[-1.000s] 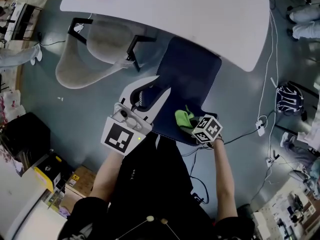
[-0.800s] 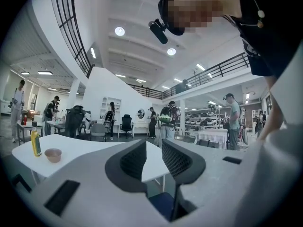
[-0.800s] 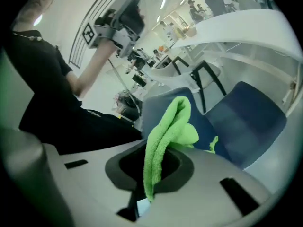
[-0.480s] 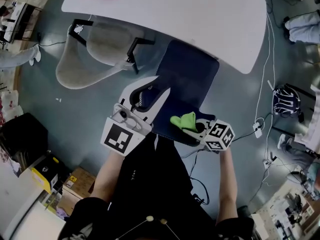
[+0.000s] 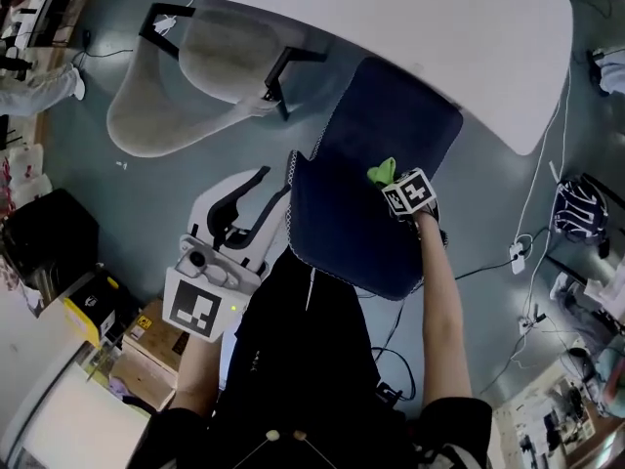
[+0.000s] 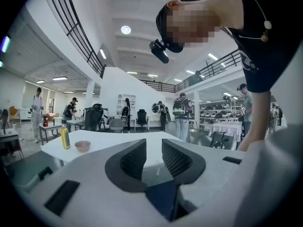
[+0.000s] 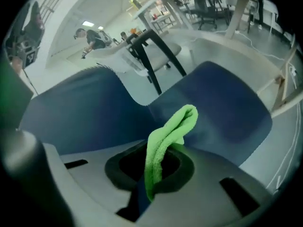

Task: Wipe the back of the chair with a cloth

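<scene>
R gripper [image 5: 398, 186], jaws clamped on green cloth [image 5: 382, 172], sits at the right side of navy chair back [image 5: 342, 228], whose broad face spreads left of the cloth, so R is nearer; L gripper [image 5: 256, 191], jaws slightly apart & empty, hangs off the chair's left edge.

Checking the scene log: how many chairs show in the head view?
2: a navy chair under the right gripper's cloth, and a beige chair left of it. More may be hidden under the table.
</scene>
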Available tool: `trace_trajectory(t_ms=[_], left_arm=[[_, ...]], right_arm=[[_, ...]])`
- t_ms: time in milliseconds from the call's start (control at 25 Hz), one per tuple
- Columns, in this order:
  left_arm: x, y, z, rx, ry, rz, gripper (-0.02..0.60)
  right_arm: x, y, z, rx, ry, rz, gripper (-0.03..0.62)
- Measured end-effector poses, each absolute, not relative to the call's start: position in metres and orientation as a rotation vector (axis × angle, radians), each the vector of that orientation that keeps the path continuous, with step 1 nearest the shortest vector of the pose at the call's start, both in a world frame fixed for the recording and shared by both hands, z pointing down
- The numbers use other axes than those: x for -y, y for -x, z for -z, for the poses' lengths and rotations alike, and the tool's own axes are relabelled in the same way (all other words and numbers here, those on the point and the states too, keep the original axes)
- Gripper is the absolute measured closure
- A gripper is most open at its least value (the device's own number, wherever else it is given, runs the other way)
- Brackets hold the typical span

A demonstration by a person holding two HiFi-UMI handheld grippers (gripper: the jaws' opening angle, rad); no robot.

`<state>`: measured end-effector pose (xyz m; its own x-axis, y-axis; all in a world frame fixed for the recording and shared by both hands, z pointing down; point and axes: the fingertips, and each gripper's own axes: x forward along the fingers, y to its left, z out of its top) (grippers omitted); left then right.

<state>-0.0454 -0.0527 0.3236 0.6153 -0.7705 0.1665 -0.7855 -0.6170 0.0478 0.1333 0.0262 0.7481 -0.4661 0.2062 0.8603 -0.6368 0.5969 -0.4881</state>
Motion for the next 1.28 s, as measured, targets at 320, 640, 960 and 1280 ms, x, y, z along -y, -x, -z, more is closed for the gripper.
trace_trajectory(t_ms=[320,640,960,1280], left_arm=[[0.039,0.071,-0.365,1.358,-2.619,-0.284,0.479],[0.035,0.082,-0.377,1.375,-2.590,-0.292,0.479],[0.041,0.081,-0.378,1.346,-2.609,-0.280,0.479],[0.046,0.070,-0.370,1.302,-2.650,-0.271,0.479]], right_arm=[[-0.056,-0.143,-0.842,1.613,-0.428,-1.143,0.574],[-0.057,-0.137,-0.853,1.613,-0.407,-1.220,0.574],[-0.073,-0.113,-0.831,1.697,-0.247,-1.209,0.574],[-0.074,-0.082,-0.800,1.824,-0.112,-1.074,0.576]])
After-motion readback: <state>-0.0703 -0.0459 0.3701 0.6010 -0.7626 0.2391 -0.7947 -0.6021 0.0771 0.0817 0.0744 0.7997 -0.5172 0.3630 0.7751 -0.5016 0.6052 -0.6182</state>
